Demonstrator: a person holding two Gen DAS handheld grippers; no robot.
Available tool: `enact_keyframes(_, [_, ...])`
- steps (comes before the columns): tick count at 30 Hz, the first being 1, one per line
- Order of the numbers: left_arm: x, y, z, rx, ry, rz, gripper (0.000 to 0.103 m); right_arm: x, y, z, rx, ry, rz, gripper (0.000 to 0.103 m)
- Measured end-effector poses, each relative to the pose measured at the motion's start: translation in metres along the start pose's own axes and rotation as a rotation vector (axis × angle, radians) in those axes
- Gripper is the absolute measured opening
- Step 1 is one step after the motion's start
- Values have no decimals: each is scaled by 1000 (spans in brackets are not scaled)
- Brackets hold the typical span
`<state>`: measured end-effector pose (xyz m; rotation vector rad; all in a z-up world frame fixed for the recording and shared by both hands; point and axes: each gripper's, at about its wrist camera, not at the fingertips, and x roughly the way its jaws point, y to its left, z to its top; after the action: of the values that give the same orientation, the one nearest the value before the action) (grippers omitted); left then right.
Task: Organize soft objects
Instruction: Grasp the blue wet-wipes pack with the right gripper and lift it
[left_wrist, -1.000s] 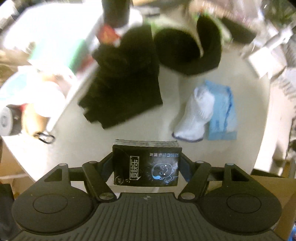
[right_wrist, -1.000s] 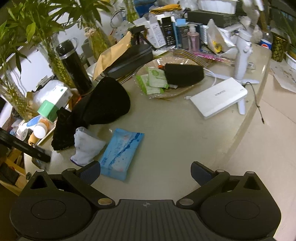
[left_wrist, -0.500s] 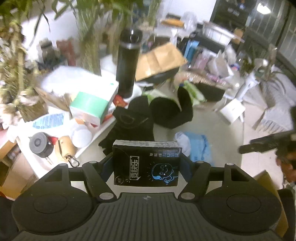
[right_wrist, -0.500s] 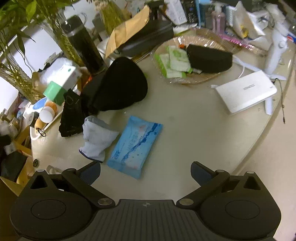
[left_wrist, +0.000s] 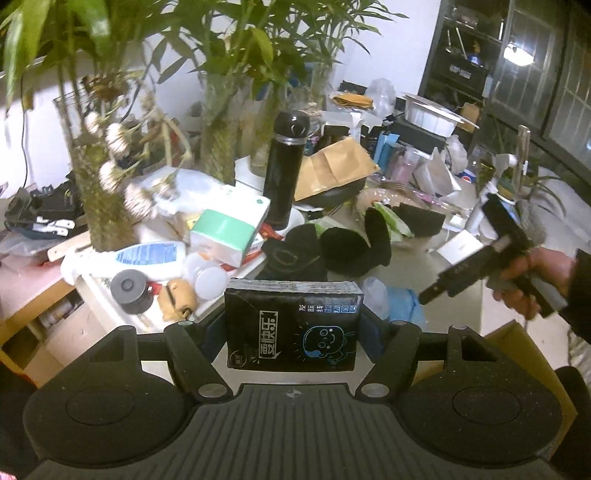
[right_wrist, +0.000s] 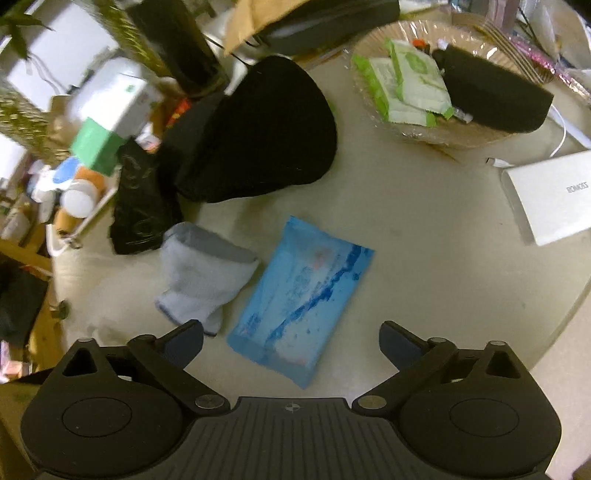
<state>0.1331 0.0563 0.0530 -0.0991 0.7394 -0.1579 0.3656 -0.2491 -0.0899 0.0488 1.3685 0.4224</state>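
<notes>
- Left gripper (left_wrist: 291, 328) clamped on a black rectangular soft tissue pack with a blue cartoon face (left_wrist: 291, 325), pads against its two short sides, carried clear above the counter (right_wrist: 424, 266); judged a carry towards wherever the soft things are being gathered.
- Right gripper (right_wrist: 291, 338) spread wide and empty, jaws just drawn in a little with nothing between them, pointing steeply down over a light-blue flat plastic pack of wipes (right_wrist: 301, 306) lying flat on the counter; probably the next thing to pick.
- Wipes pack set aslant to the jaw line, so a wrist turn likely needed for a grip across its narrow width.
- Pale grey-white crumpled sock (right_wrist: 203, 277) touching the pack's left edge, just ahead of the left finger; risk of catching both together.
- Black rounded fabric cap (right_wrist: 266, 133) and black folded cloth with faint print (right_wrist: 140, 206) further back, well clear of the jaws.
- Round clear-wrapped tray (right_wrist: 476, 138) holding green wipe sachets (right_wrist: 410, 81) and a black pouch; white flat box (right_wrist: 554, 195) to the right, apart.
- Black cylindrical flask (left_wrist: 286, 170) and bamboo stems at the counter's back.
</notes>
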Motion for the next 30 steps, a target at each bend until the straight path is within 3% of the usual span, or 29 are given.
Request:
enact_keyframes(11, [-15, 7, -15, -12, -11, -11, 70, 55, 10, 27, 21, 71, -91, 88])
enact_keyframes(21, [-15, -1, -17, -7, -18, -22, 70, 79, 35, 25, -72, 51, -274, 86])
enact_keyframes(27, [-17, -5, -16, -1, -22, -31, 70, 75, 21, 17, 4, 48, -262, 86])
enact_keyframes(30, [-19, -7, -15, 2, -21, -28, 70, 68, 15, 12, 17, 28, -259, 77])
